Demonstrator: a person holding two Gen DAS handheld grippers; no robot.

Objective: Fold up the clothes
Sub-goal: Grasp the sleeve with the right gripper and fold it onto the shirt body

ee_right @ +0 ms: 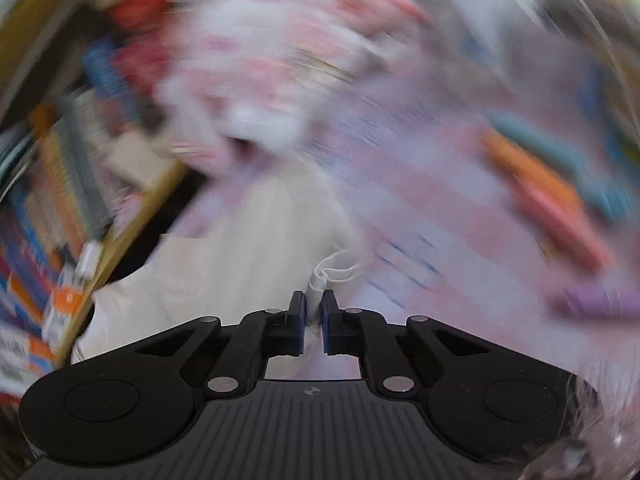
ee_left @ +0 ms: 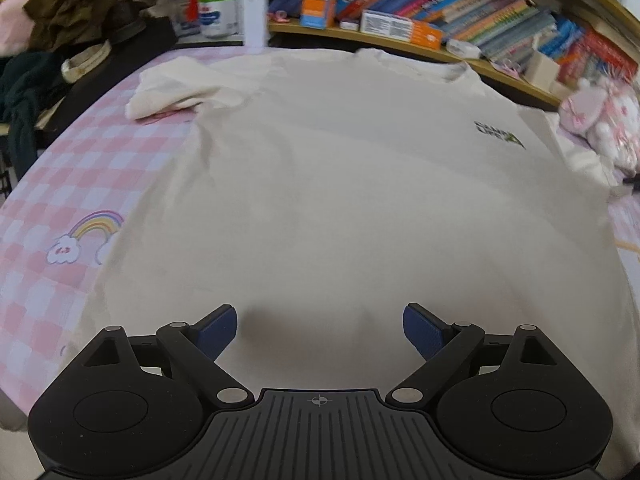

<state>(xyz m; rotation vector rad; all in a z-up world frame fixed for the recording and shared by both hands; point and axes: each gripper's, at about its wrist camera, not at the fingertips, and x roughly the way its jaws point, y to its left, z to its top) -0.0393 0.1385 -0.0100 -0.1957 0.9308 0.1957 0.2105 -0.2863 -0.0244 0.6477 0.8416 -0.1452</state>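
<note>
Left wrist view low over the cream T-shirt (ee_left: pixel 340 184), angled down toward the bookshelf (ee_left: pixel 500 20), right wrist view close, blurred, sharing shirt and shelf

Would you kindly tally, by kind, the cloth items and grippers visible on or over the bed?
Cream T-shirt, spread flat on the pink checked sheet: 1
Pink plush toy at the bed's edge: 1
Grippers: 2, the left gripper open above the shirt's hem, the right gripper shut on cream fabric
Total: 4
</note>
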